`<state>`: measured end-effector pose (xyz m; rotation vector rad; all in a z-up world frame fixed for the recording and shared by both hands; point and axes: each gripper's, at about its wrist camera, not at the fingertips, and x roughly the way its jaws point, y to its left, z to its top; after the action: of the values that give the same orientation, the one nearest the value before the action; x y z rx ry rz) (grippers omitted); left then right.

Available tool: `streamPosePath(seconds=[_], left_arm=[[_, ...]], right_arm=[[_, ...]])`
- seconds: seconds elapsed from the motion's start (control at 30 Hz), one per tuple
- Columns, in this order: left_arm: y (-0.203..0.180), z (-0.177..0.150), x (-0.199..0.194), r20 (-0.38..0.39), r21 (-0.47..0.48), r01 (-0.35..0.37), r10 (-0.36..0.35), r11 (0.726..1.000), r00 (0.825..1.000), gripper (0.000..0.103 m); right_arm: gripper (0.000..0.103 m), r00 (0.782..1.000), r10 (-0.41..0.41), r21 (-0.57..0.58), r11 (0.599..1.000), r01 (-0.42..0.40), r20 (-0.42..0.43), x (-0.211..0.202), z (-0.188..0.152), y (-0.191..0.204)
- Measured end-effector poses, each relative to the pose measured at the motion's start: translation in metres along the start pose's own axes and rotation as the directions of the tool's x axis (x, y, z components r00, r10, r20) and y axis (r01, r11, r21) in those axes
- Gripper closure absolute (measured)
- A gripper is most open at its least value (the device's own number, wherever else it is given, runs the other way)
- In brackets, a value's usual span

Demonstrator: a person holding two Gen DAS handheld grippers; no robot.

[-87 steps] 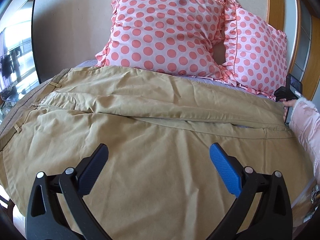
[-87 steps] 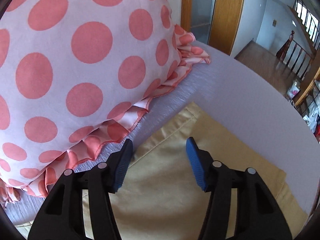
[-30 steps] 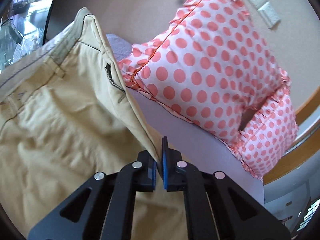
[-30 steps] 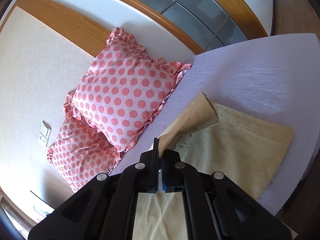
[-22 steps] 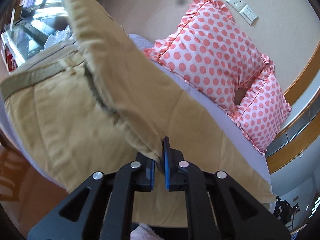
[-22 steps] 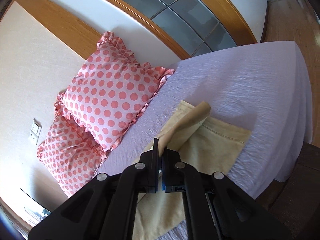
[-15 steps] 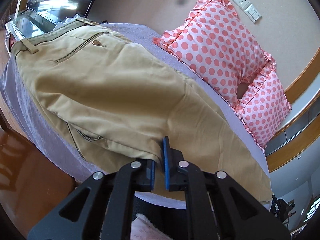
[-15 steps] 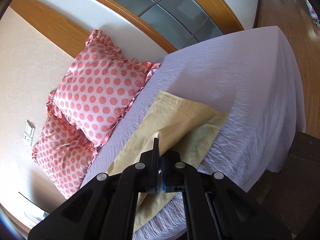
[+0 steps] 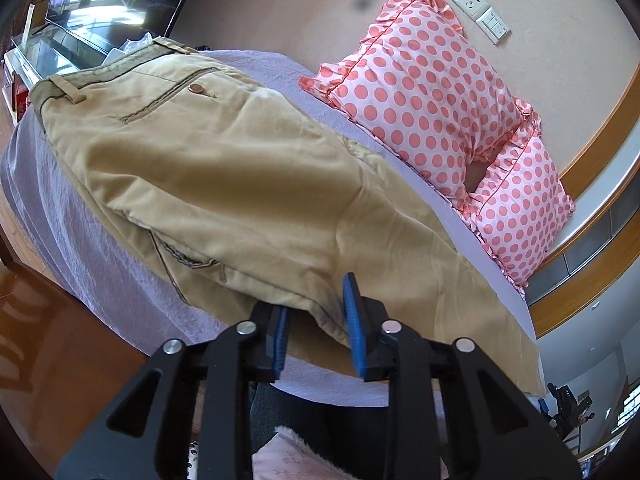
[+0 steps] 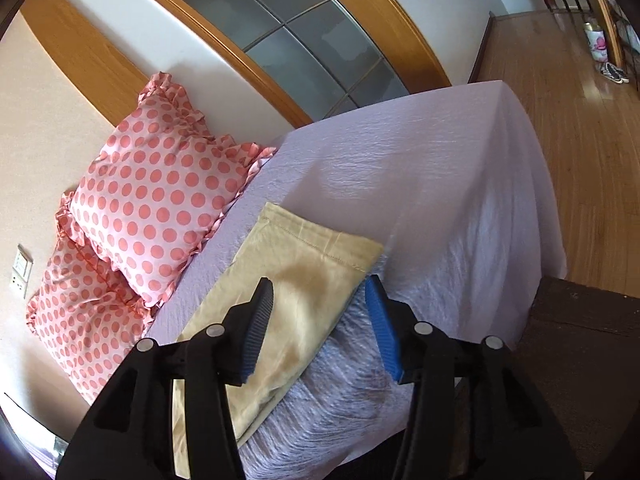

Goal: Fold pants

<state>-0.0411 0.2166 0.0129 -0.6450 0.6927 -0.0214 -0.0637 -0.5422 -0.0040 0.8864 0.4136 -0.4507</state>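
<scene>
Now your left gripper (image 9: 316, 328) and right gripper (image 10: 320, 328) both stand open over the folded tan cotton pants (image 9: 240, 184) on the lilac bedsheet (image 10: 440, 200).

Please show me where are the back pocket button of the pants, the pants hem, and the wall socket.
back pocket button (image 9: 196, 88): left wrist view, on its centre.
pants hem (image 10: 320, 242): right wrist view, on the stitched leg end.
wall socket (image 9: 472, 2): left wrist view, on its white plate.
</scene>
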Motion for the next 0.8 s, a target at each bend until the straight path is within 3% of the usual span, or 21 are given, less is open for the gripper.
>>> streamPosePath(seconds=[0.1,0.17,0.23,0.27,0.37,0.43,0.5,0.57,0.63,0.73,0.8], left_arm=[[0.008,-0.002,-0.009,0.014,-0.013,0.007,-0.007,1.0,1.0,0.072],[0.014,-0.003,-0.015,0.027,-0.029,0.012,-0.011,1.0,1.0,0.07],[0.022,-0.004,-0.022,0.05,-0.053,0.025,-0.022,0.998,0.998,0.068],[0.026,-0.005,-0.026,0.068,-0.068,0.03,-0.025,0.997,0.997,0.066],[0.04,-0.002,-0.047,0.165,-0.114,0.021,-0.002,0.993,0.986,0.063],[0.05,0.0,-0.061,0.225,-0.147,0.014,0.02,0.989,0.974,0.052],[0.057,0.001,-0.065,0.231,-0.157,-0.02,0.057,0.987,0.971,0.046],[0.062,0.0,-0.061,0.208,-0.17,-0.023,0.058,0.985,0.976,0.044],[0.067,-0.005,-0.054,0.181,-0.191,-0.01,0.046,0.982,0.982,0.043],[0.067,-0.011,-0.049,0.161,-0.188,0.01,0.021,0.982,0.987,0.042],[0.065,-0.013,-0.048,0.158,-0.169,0.024,0.003,0.985,0.987,0.035]], right_arm=[[0.053,1.0,0.003,-0.02,1.0,-0.003,0.009,0.003,-0.001,0.0],[0.067,0.999,0.038,-0.054,0.998,-0.038,-0.011,0.009,-0.006,0.005],[0.091,0.996,0.072,-0.092,0.993,-0.076,-0.045,0.019,-0.014,0.013],[0.095,0.995,0.086,-0.115,0.989,-0.091,-0.052,0.022,-0.018,0.015],[0.097,0.991,0.128,-0.162,0.978,-0.131,-0.025,0.026,-0.019,0.027],[0.098,0.983,0.182,-0.186,0.965,-0.183,-0.021,0.025,-0.016,0.046],[0.098,0.966,0.255,-0.245,0.935,-0.255,-0.034,0.022,-0.017,0.08],[0.098,0.93,0.357,-0.307,0.879,-0.364,-0.081,0.019,-0.027,0.125],[0.098,0.873,0.46,-0.359,0.797,-0.486,-0.162,0.016,-0.049,0.173],[0.098,0.747,0.56,-0.401,0.631,-0.664,-0.358,0.01,-0.106,0.24],[0.098,0.66,0.544,-0.432,0.5,-0.751,-0.518,0.005,-0.16,0.275]])
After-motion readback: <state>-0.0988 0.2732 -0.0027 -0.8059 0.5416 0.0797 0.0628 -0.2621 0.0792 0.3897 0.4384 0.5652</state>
